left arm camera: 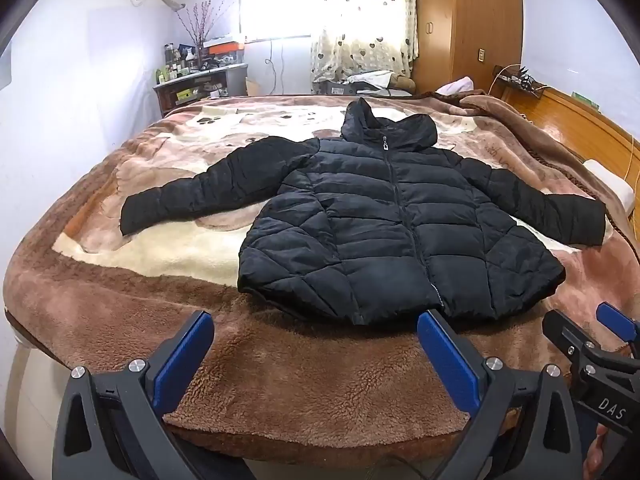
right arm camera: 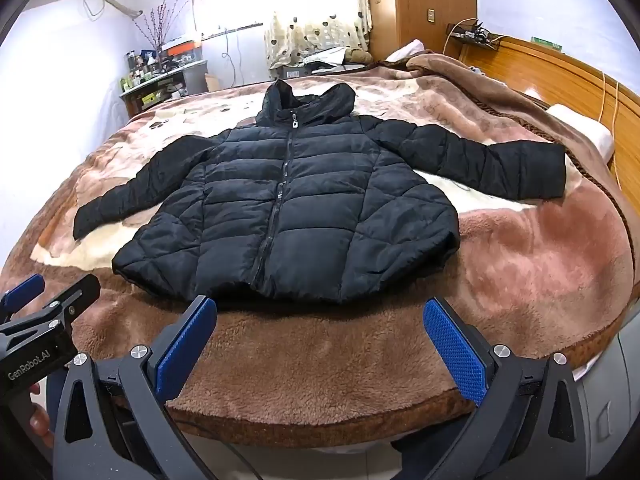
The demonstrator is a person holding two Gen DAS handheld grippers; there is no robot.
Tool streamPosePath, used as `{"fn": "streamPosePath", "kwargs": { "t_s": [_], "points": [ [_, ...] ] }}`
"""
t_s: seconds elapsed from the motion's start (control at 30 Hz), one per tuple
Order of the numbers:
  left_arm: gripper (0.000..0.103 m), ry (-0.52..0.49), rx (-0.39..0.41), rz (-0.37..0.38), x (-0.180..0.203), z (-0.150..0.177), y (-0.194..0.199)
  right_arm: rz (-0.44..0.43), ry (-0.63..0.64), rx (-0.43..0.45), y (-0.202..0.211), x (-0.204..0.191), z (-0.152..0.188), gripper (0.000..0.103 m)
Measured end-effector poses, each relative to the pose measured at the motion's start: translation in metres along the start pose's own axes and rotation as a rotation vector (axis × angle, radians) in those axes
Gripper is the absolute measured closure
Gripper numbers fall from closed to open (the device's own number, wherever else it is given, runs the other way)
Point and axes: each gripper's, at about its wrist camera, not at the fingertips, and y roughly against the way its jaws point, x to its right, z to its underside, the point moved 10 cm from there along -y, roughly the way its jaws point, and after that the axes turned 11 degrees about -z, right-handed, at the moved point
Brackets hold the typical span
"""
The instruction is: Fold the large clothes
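Right now a big black puffy jacket (left arm camera: 396, 224) lies flat on the bed, on top of a fuzzy brown blanket (left arm camera: 312, 364) with cream patches. It is zipped up, front side up, with the hood (left arm camera: 384, 124) at the far end and the bottom edge close to the near end of the bed. Both sleeves are spread out to the sides.

The left gripper (left arm camera: 316, 356) hangs over the near edge of the blanket, just short of the jacket's bottom edge. Its blue pads are wide apart and nothing is between them. The right gripper (right arm camera: 320, 340) hangs beside it in the same way, also wide apart and holding nothing. Neither one touches the jacket.

Far behind the bed there is a bright window with a spotted curtain (left arm camera: 360, 20), a wooden wardrobe (left arm camera: 468, 20), and a messy shelf (left arm camera: 200, 80) by the wall.
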Motion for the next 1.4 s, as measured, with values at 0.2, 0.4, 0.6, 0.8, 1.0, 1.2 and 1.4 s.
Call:
{"fn": "streamPosePath", "kwargs": {
  "t_s": [0.2,0.4,0.6,0.8,1.0,1.2,1.4],
  "points": [
    [0.000,-0.007,-0.015,-0.006,0.002,0.001,-0.003,0.010,0.007,0.005,-0.001,0.003,0.000,0.000],
    [0.000,0.009,-0.015,0.006,-0.001,0.005,-0.002,0.008,0.005,0.000,-0.007,0.000,0.004,0.000],
    [0.000,-0.008,-0.006,0.003,0.004,0.004,-0.006,0.007,0.014,0.012,-0.005,0.003,0.001,0.000],
    [0.000,-0.022,0.008,0.013,0.007,0.001,-0.003,0.005,0.030,0.032,-0.004,0.005,-0.005,0.000],
    [0.000,-0.020,0.037,0.029,0.009,-0.007,0.003,-0.004,0.026,0.053,0.000,0.004,-0.010,0.000],
    [0.000,-0.020,0.039,0.030,0.009,-0.010,0.004,-0.005,0.019,0.060,0.002,0.006,-0.012,0.000],
    [0.000,-0.025,0.054,0.035,0.012,-0.011,0.007,-0.006,0.017,0.068,0.005,0.004,-0.013,0.000]
  ]
}}
